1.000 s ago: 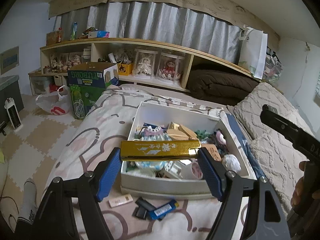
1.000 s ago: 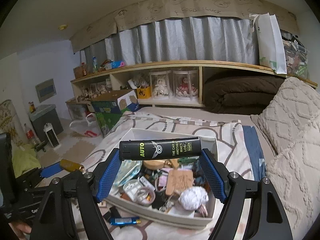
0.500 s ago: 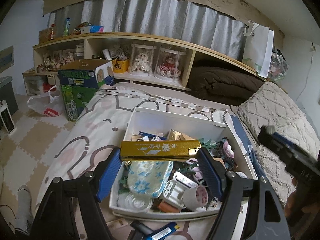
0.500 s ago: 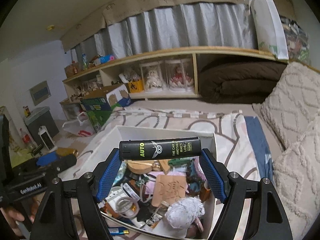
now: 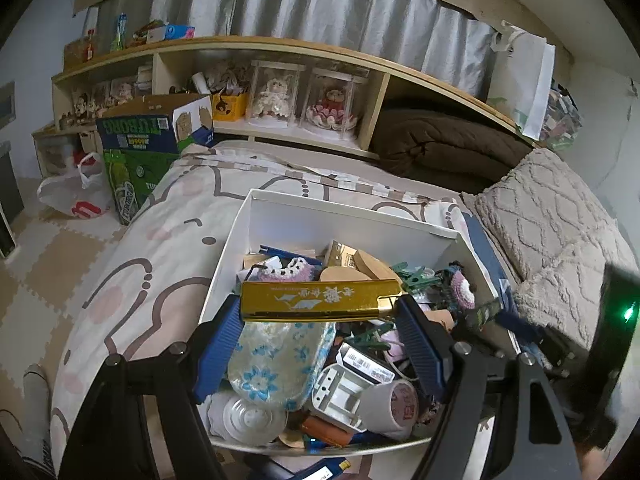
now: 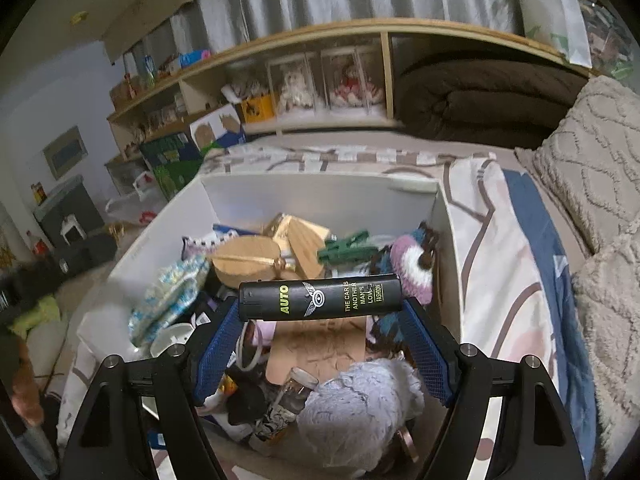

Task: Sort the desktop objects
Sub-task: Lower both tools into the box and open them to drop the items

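Note:
My left gripper (image 5: 320, 312) is shut on a flat gold lighter (image 5: 320, 300) and holds it crosswise above a white box (image 5: 344, 220) full of small clutter on the bed. My right gripper (image 6: 320, 308) is shut on a black lighter (image 6: 320, 298) marked AUTO, also held crosswise over the same white box (image 6: 320, 196). The right gripper's dark body shows at the right edge of the left wrist view (image 5: 616, 320).
The box holds a floral pouch (image 5: 280, 360), green clips (image 6: 348, 244), a wooden piece (image 6: 248, 260) and a fluffy ball (image 6: 360, 404). A blue lighter (image 5: 328, 472) lies on the sheet in front of it. A pillow (image 5: 560, 220) lies right; a green carton (image 5: 144, 152) stands left.
Both grippers have moved forward and lower over the white box, each still holding its lighter. The box now fills more of both views.

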The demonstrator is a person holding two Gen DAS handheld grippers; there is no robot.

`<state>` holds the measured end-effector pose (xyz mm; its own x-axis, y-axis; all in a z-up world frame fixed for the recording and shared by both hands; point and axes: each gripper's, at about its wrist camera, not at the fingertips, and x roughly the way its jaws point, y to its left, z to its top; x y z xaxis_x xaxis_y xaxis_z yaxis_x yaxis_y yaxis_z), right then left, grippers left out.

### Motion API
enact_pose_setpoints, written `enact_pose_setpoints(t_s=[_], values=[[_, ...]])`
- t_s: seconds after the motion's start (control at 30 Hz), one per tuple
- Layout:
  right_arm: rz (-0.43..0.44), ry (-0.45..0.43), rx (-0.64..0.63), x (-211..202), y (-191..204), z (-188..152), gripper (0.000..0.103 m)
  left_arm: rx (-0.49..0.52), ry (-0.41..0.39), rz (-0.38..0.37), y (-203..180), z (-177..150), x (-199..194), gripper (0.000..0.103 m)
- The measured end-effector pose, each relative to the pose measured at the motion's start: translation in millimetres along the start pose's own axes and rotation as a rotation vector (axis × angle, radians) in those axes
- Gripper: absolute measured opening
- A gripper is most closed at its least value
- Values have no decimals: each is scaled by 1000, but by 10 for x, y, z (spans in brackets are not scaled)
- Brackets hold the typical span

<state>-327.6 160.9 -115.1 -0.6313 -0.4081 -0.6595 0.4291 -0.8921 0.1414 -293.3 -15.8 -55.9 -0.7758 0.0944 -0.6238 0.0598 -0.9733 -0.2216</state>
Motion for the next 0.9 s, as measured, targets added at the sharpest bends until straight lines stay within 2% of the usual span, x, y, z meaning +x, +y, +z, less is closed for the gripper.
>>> enact_pose_setpoints(t_s=[0.23, 0.3, 0.4, 0.57, 0.9], values=[[-26, 31, -73, 79, 102, -55, 82, -20, 25, -13, 20, 133, 116, 77], [-35, 31, -94, 69, 126, -61, 98, -23, 35, -9, 43, 187, 164, 77], [-11, 28, -92, 41, 119, -71, 98, -27, 60, -5, 45, 300, 252, 77], [8, 34, -72, 20, 69, -55, 98, 22, 82, 27, -79, 425, 412, 77], [38, 44, -26, 25, -95, -50, 99, 63, 180, 60, -238, 662, 1037, 77]])
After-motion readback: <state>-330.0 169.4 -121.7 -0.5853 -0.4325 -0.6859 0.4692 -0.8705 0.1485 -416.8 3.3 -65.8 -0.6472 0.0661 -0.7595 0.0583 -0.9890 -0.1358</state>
